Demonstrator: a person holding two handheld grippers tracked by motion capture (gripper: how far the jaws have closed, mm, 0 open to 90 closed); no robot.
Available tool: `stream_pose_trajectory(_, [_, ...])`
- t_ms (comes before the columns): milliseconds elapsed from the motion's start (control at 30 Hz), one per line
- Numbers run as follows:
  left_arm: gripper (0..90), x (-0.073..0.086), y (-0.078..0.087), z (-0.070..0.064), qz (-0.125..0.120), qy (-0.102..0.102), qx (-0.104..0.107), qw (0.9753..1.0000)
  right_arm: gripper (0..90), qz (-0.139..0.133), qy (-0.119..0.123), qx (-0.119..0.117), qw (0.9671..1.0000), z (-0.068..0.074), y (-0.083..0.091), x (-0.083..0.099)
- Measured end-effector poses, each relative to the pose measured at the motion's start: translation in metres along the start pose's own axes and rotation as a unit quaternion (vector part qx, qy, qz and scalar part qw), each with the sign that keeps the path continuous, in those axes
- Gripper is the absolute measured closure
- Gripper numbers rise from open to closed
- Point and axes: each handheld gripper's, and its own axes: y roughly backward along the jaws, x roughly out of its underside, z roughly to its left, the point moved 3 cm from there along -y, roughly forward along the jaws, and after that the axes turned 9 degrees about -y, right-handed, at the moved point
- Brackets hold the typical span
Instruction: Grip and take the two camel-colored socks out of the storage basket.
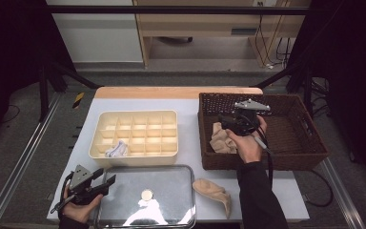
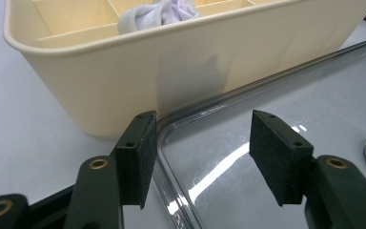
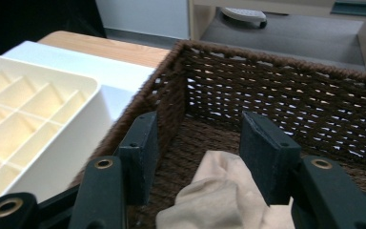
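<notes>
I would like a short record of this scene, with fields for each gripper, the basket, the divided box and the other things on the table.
right gripper: open, over the beige cloth inside the wicker basket
left gripper: open, jaws on either side of the clear lid's rim at its near left corner
divided box: cream, many compartments; a white cloth lies in a front compartment
table: white; a second beige cloth lies right of the lid

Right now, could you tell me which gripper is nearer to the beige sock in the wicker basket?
Right. The right gripper hovers open just over the beige sock in the basket; the left gripper sits far off at the clear lid.
</notes>
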Motion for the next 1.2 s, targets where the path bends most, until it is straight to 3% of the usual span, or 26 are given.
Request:
stream_pose_trajectory(167, [42.5,0.0,0.0,0.0,0.002,0.0,-0.001,1.0,48.5,0.027,-0.008,0.028,0.9992,-0.014,-0.02,0.004])
stream_pose_trajectory(233, [42.5,0.0,0.0,0.0,-0.001,0.001,0.001,1.0,50.1,0.03,-0.024,0.021,0.999,-0.017,-0.024,0.004])
stream_pose_trajectory(367, [42.5,0.0,0.0,0.0,0.0,0.0,0.001,1.0,51.1,0.027,-0.022,0.026,0.9991,-0.021,-0.028,0.005])
stream_pose_trajectory(600, [42.5,0.0,0.0,0.001,0.002,-0.001,0.0,1.0,49.8,0.053,-0.015,0.05,0.9972,-0.029,-0.043,0.012])
stream_pose_trajectory(833, [42.5,0.0,0.0,0.001,0.0,-0.001,0.002,1.0,51.0,0.107,-0.005,0.058,0.9926,-0.029,-0.057,0.025])
stream_pose_trajectory(1033, [42.5,0.0,0.0,0.0,0.001,-0.002,0.003,1.0,51.1,0.135,-0.015,0.062,0.9888,-0.031,-0.061,0.031])
stream_pose_trajectory(1200, [42.6,0.0,0.0,0.0,0.001,-0.002,0.003,1.0,57.0,0.161,-0.024,0.062,0.9847,-0.033,-0.064,0.035])
